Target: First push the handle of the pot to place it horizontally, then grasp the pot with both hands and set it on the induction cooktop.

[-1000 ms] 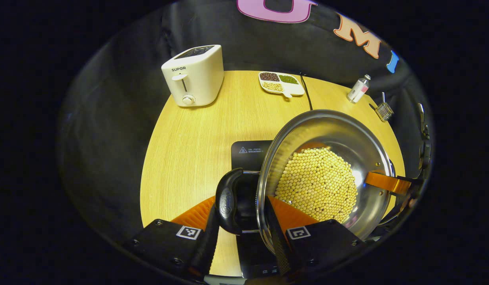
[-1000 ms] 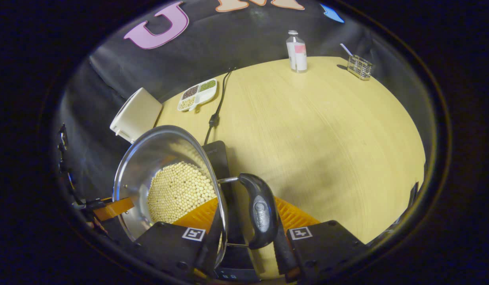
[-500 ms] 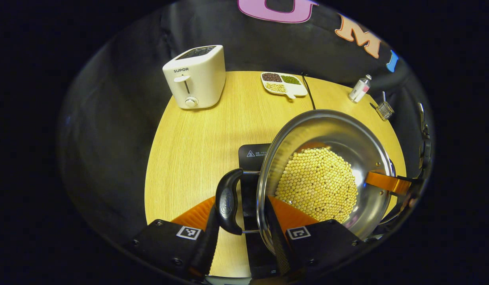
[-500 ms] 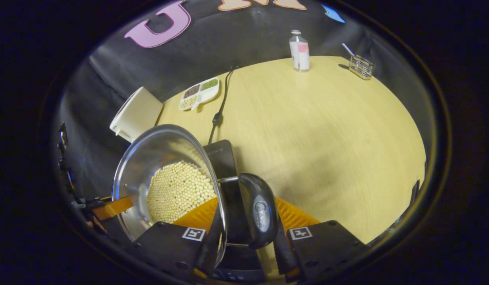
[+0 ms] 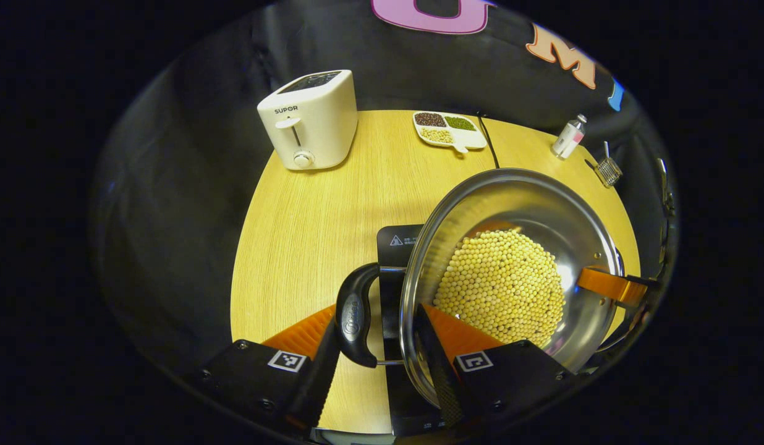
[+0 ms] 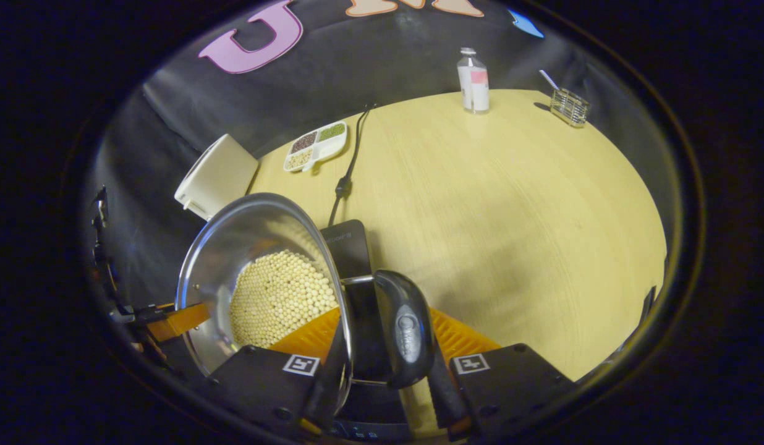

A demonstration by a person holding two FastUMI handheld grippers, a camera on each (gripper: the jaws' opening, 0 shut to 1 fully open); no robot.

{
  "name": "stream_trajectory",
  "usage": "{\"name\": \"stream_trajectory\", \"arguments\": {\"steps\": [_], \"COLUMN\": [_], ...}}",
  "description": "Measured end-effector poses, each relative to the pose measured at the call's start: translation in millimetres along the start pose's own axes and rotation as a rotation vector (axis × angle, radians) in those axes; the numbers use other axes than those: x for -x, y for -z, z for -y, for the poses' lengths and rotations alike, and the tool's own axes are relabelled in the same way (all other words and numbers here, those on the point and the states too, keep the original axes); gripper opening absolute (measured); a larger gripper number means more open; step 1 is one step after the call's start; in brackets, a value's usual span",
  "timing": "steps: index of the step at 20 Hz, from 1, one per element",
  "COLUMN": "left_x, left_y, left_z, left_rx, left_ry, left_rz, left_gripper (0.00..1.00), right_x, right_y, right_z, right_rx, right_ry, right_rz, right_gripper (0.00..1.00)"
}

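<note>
Left gripper view. Left gripper (image 5: 377, 364): jaws clamped over the pot (image 5: 512, 278) wall and its near side handle (image 5: 352, 315), one finger outside the handle, the other inside the rim. Pot: steel, holding pale beans (image 5: 502, 285), carried over the cooktop (image 5: 399, 259); whether its base touches the glass cannot be told. Right gripper (image 5: 611, 285): seen at the pot's far rim, one finger reaching inside. Table (image 5: 308, 222): toaster (image 5: 309, 118) at the far left edge, divided dish (image 5: 450, 128) and cord (image 5: 490, 143) at the far edge, bottle (image 5: 568, 136) and wire holder (image 5: 608, 170) toward the far right.

Right gripper view. Right gripper (image 6: 387, 378): jaws closed the same way across pot (image 6: 258, 272) rim and the opposite handle (image 6: 405, 327). Cooktop (image 6: 351, 250) partly under the pot. Left gripper (image 6: 172, 316) at the far rim.

Progress, as judged: handles lie level, so the push step looks done; two-handed grasp made; pot over the cooktop. Left: settle it flat and centred, then release.
</note>
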State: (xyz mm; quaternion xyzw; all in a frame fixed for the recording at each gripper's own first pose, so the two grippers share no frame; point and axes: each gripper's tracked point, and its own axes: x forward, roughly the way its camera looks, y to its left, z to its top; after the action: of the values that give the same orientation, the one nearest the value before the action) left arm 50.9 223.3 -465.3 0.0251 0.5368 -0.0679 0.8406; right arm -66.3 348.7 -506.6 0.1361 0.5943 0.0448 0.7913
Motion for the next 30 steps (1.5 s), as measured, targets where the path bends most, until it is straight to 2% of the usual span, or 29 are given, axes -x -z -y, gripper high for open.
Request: {"name": "stream_trajectory", "arguments": {"steps": [2, 3, 6, 7, 8, 12, 15, 16, 17, 18, 21, 22, 23, 24, 25, 26, 30], "left_x": [-1, -1, -3, -4, -4, -1, 8, 13, 20, 26, 46, 54, 62, 71, 82, 93, 139], "left_y": [-1, -2, -2, -3, -3, -6, -19, -25, -32, -37, -49, -53, -58, -62, -64, -67, -89], "left_z": [0, 0, -2, -3, -3, -7, -11, -13, -14, -16, -15, -12, -6, -1, 5, 11, 54], "left_rx": [-0.001, 0.001, 0.018, 0.023, 0.026, 0.046, 0.035, 0.035, 0.032, 0.026, 0.01, 0.015, 0.023, 0.029, 0.031, 0.031, 0.038], "left_ry": [-0.002, -0.001, -0.017, -0.027, -0.031, -0.058, -0.084, -0.094, -0.112, -0.132, -0.175, -0.184, -0.19, -0.2, -0.215, -0.231, -0.257], "left_rz": [0.003, 0.006, 0.009, 0.012, 0.017, 0.031, 0.107, 0.142, 0.18, 0.213, 0.29, 0.322, 0.354, 0.383, 0.411, 0.436, 0.57], "left_gripper": [0.76, 0.76, 0.78, 0.8, 0.82, 0.86, 0.92, 0.92, 0.92, 0.92, 0.92, 0.93, 0.92, 0.92, 0.92, 0.92, 0.91], "right_x": [1, 1, 1, 1, 0, 2, 10, 13, 16, 21, 38, 44, 49, 55, 61, 68, 104], "right_y": [-1, -3, -7, -7, -6, -6, -13, -19, -24, -29, -45, -51, -56, -62, -67, -74, -103], "right_z": [0, 0, 3, 5, 6, 9, 7, 6, 7, 9, 17, 19, 21, 27, 35, 41, 70], "right_rx": [0.005, 0.004, -0.002, 0.001, 0.003, 0.021, 0.045, 0.051, 0.057, 0.059, 0.063, 0.066, 0.071, 0.085, 0.11, 0.134, 0.21], "right_ry": [0.003, -0.001, 0.011, 0.018, 0.023, 0.027, 0.004, -0.005, -0.012, -0.022, -0.045, -0.054, -0.071, -0.064, -0.057, -0.055, -0.064], "right_rz": [0.006, 0.01, 0.018, 0.019, 0.019, 0.028, 0.07, 0.093, 0.115, 0.141, 0.205, 0.227, 0.248, 0.271, 0.293, 0.315, 0.404], "right_gripper": [0.55, 0.58, 0.98, 1.0, 0.94, 0.94, 0.94, 1.0, 1.0, 0.94, 0.94, 0.95, 1.0, 1.0, 0.94, 1.0, 1.0]}}
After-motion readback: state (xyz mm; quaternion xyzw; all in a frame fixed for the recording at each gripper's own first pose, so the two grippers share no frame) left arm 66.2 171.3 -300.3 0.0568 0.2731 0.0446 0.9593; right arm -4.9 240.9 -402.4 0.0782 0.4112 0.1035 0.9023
